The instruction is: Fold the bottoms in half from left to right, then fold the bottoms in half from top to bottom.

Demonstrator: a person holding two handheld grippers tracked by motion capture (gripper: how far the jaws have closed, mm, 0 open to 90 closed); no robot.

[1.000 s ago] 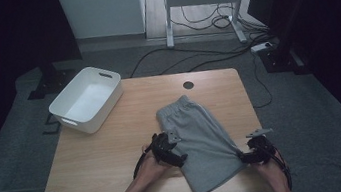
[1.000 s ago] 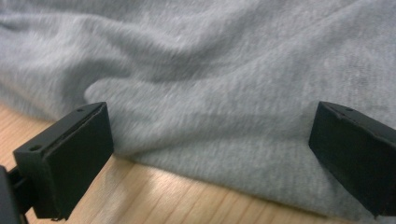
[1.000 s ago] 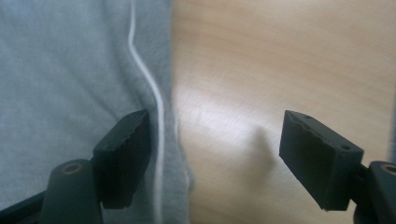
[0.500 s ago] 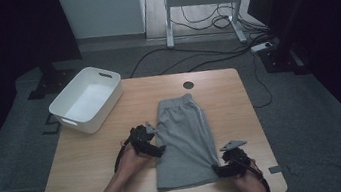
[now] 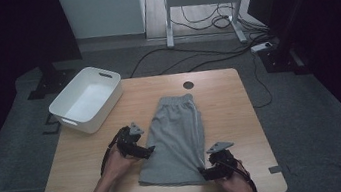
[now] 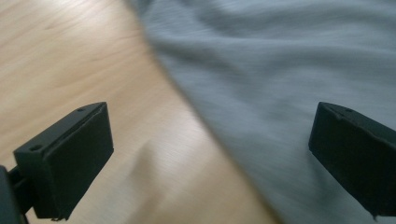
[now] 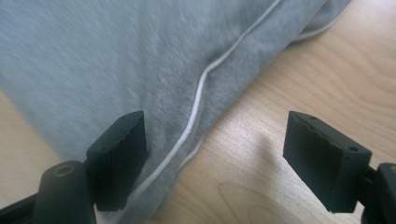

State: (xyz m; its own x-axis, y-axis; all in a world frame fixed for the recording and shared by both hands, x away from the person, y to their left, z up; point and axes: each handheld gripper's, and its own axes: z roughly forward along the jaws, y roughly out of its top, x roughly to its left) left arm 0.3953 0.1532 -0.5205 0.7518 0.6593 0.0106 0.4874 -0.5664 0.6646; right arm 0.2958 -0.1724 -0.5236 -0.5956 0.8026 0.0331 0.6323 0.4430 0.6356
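The grey shorts (image 5: 177, 140) lie flat in the middle of the desk (image 5: 92, 162), long axis running from the waistband at the far end to the hem at the near edge. The left hand-held gripper (image 5: 147, 151) sits just beside the shorts' left edge about halfway along, jaws wide with nothing between them. The right hand-held gripper (image 5: 204, 173) is at the near right corner, jaws apart and straddling the white-piped side seam (image 7: 198, 100) without pinching it. The right one looks nearer to a hold. A white bin (image 5: 87, 100) stands far left
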